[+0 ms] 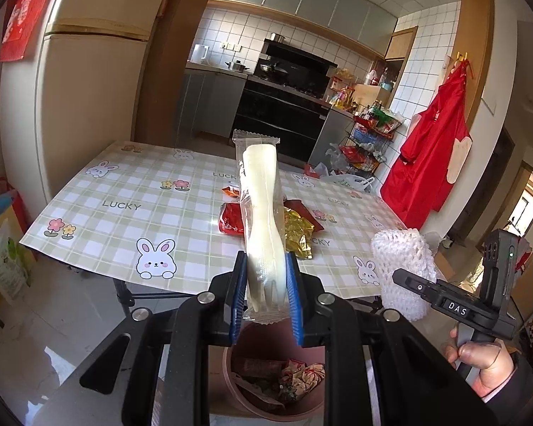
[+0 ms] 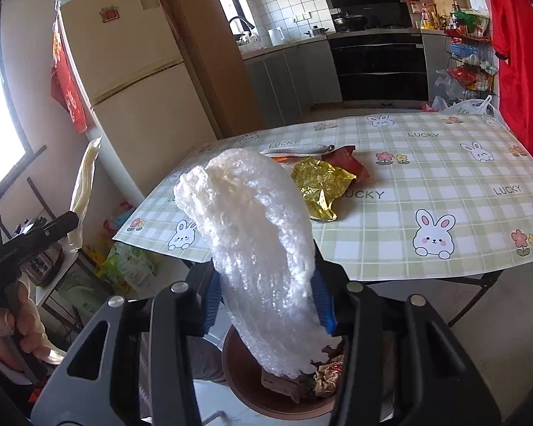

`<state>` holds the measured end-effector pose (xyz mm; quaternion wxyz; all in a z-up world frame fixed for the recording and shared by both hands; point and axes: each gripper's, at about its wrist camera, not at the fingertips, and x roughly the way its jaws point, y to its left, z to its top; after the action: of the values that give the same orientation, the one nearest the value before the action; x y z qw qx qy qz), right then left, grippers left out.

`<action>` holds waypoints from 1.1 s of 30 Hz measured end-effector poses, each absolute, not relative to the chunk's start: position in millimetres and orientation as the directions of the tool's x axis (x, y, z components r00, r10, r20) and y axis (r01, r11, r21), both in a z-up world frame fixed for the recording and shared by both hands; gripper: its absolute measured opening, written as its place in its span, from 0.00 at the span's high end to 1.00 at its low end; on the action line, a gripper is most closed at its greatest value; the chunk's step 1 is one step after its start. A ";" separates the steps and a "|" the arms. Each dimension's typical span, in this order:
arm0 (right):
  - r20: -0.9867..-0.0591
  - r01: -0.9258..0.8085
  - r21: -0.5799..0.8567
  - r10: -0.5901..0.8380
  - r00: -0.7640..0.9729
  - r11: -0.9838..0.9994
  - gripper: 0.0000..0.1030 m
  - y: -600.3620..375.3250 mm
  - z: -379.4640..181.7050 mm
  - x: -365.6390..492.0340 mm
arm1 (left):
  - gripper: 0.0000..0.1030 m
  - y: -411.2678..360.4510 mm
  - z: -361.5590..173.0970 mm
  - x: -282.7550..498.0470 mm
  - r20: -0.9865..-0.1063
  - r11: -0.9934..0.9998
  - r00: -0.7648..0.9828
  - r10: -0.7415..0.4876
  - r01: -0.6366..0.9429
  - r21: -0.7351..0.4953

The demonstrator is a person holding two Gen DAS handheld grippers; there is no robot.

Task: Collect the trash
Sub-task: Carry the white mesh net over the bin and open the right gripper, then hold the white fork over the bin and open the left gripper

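Jaws of the left gripper (image 1: 266,294) pinch a clear-wrapped white plastic fork (image 1: 263,220) and those of the right gripper (image 2: 268,294) a white foam net sleeve (image 2: 256,234), both above the near pink round bin (image 1: 231,383).

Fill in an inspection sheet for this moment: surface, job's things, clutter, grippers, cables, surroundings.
Surface: checked bunny tablecloth on a folding table.
Job's things: gold wrapper and red wrapper lie on the cloth; pink bin on the floor below, trash already inside.
Clutter: a small silver fish-shaped item behind the wrappers.
Grippers: left gripper shut on wrapped plastic fork; right gripper, bubble wrap between its jaws, above the bin.
Cables: nothing seen.
Surroundings: fridge, stove, red apron.
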<state>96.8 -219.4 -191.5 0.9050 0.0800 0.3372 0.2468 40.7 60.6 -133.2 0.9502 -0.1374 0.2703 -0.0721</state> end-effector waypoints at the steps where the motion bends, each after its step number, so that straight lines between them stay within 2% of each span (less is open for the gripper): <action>1: -0.573 -0.399 0.304 0.501 0.649 0.865 0.51 -216.4 -191.6 97.2 | 0.79 60.7 -133.4 41.6 -0.493 0.951 0.843 -0.213 0.065 -0.301; 13: -0.629 -0.406 0.324 0.515 0.582 0.854 0.39 -200.6 -216.2 111.7 | 0.79 62.9 -149.0 57.8 -0.526 0.946 0.821 -0.222 0.050 -0.321; 15: -0.636 -0.405 0.330 0.518 0.572 0.853 0.34 -199.4 -218.2 113.3 | 0.79 63.3 -151.3 59.7 -0.531 0.946 0.818 -0.223 0.048 -0.322; 17: -0.639 -0.408 0.333 0.522 0.565 0.850 0.20 -198.1 -219.0 113.4 | 0.79 62.8 -152.5 61.3 -0.534 0.946 0.815 -0.223 0.048 -0.321; 20: -0.628 -0.423 0.342 0.539 0.561 0.839 0.09 -195.8 -215.5 111.9 | 0.79 61.3 -152.6 62.5 -0.536 0.946 0.814 -0.223 0.049 -0.320; 24: -0.619 -0.429 0.327 0.534 0.576 0.842 0.06 -193.2 -207.4 108.9 | 0.79 60.2 -152.6 61.7 -0.537 0.947 0.813 -0.226 0.055 -0.316; 33: -0.558 -0.418 0.269 0.495 0.666 0.867 0.05 -202.8 -171.0 99.3 | 0.79 46.3 -152.9 60.8 -0.553 0.944 0.784 -0.284 0.128 -0.303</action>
<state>99.3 -202.8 -171.0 0.9109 0.0591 0.3224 0.2506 60.8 46.3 -152.9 0.9360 -0.1253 0.3099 -0.1100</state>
